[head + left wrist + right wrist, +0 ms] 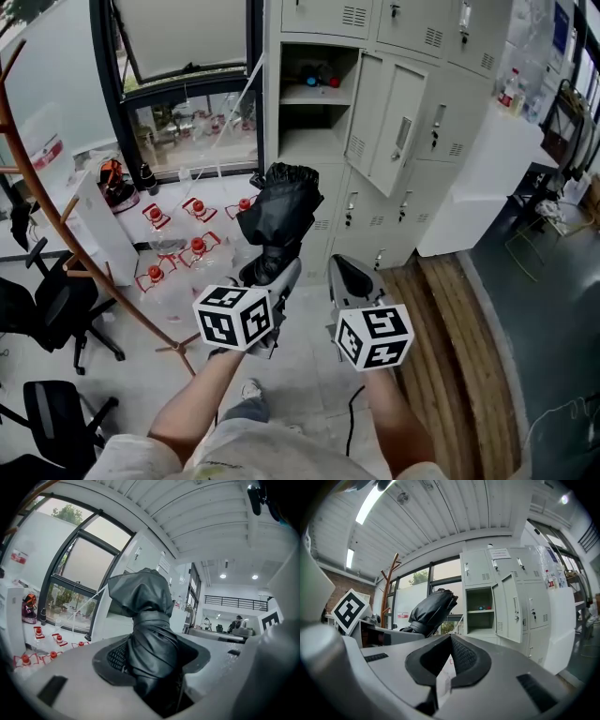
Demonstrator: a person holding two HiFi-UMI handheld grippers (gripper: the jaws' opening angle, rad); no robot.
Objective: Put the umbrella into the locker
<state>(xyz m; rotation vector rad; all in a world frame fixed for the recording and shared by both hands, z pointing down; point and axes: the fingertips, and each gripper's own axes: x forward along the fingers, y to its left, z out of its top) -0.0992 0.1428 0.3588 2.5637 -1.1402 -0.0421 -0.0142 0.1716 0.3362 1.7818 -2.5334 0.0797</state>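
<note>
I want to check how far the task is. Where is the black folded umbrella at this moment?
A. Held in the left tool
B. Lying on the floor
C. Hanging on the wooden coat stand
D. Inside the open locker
A: the left tool has its jaws closed on the umbrella, which is up in the air in front of the open locker, not inside it.
</note>
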